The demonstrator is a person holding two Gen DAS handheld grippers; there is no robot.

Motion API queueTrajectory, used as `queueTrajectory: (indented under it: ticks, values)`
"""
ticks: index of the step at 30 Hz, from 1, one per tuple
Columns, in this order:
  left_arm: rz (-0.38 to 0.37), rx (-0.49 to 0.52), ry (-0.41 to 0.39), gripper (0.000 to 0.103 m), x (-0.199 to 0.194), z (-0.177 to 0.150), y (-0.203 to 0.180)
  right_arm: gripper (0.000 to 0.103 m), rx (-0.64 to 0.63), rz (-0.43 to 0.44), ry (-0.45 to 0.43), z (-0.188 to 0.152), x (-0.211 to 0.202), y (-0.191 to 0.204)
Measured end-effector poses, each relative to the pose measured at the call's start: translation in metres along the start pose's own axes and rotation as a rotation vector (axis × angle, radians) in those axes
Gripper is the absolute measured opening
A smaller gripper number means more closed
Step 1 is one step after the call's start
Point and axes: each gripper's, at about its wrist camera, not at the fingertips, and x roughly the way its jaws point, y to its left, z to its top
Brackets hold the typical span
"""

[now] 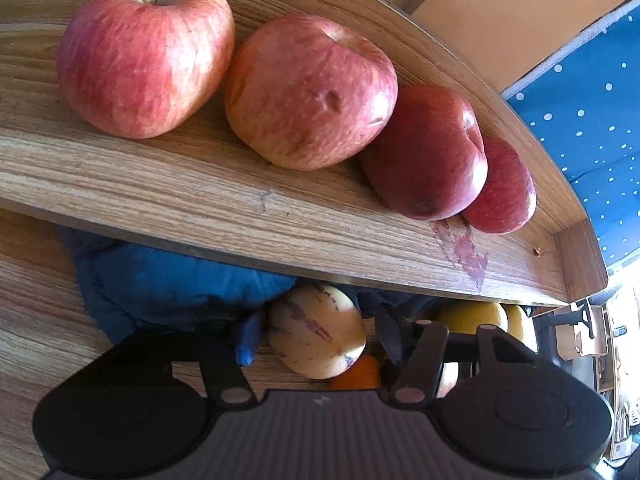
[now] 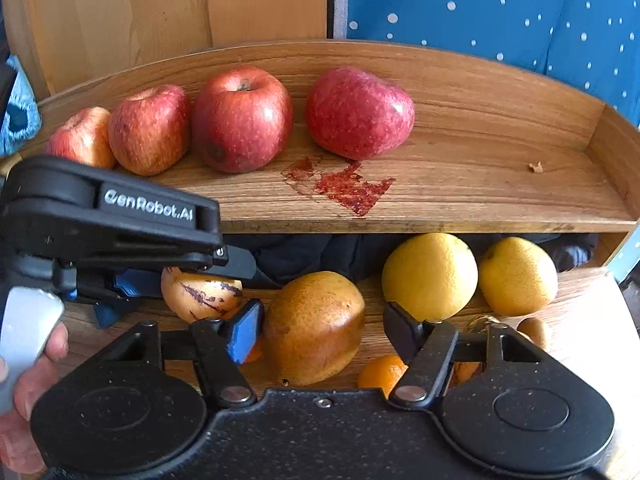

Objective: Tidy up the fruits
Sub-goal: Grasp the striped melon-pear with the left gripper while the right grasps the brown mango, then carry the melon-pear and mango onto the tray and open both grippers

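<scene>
Four red apples stand in a row on the wooden shelf [image 2: 480, 184]; the rightmost apple [image 2: 360, 112] sits a little apart from the other three. In the left wrist view the same row runs from a big apple [image 1: 144, 52] to a small one [image 1: 504, 188]. Under the shelf, my left gripper [image 1: 318, 340] is open around a cream pepino with purple stripes [image 1: 316, 332], a small gap on each side. My right gripper [image 2: 320, 332] is open around a brown pear [image 2: 312, 328], whose left side is close to the blue pad [image 2: 244, 332].
Two yellow citrus fruits [image 2: 430, 276] [image 2: 518, 276], a mandarin [image 2: 380, 372] and a small brown fruit [image 2: 536, 330] lie on the lower board. A dark blue cloth [image 1: 160, 280] lies under the shelf. A red stain [image 2: 348, 188] marks the shelf. A hand [image 2: 24, 400] shows at the lower left.
</scene>
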Motion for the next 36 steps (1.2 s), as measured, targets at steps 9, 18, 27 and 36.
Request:
queueTrajectory:
  ticks: [9, 18, 27, 36]
  values:
    - [0.027, 0.027, 0.0, 0.056, -0.009, -0.001, 0.0, 0.058, 0.071, 0.038, 0.014, 0.001, 0.002, -0.011]
    - [0.004, 0.024, -0.01, 0.056, -0.023, -0.014, 0.001, 0.057, 0.07, 0.003, -0.065, -0.018, -0.022, -0.001]
    - [-0.022, 0.089, -0.034, 0.056, -0.042, -0.026, -0.02, 0.057, 0.086, -0.015, -0.149, -0.041, -0.074, -0.006]
    - [-0.071, 0.208, 0.021, 0.056, -0.049, -0.066, -0.059, 0.057, 0.138, -0.073, -0.141, -0.093, -0.136, -0.024]
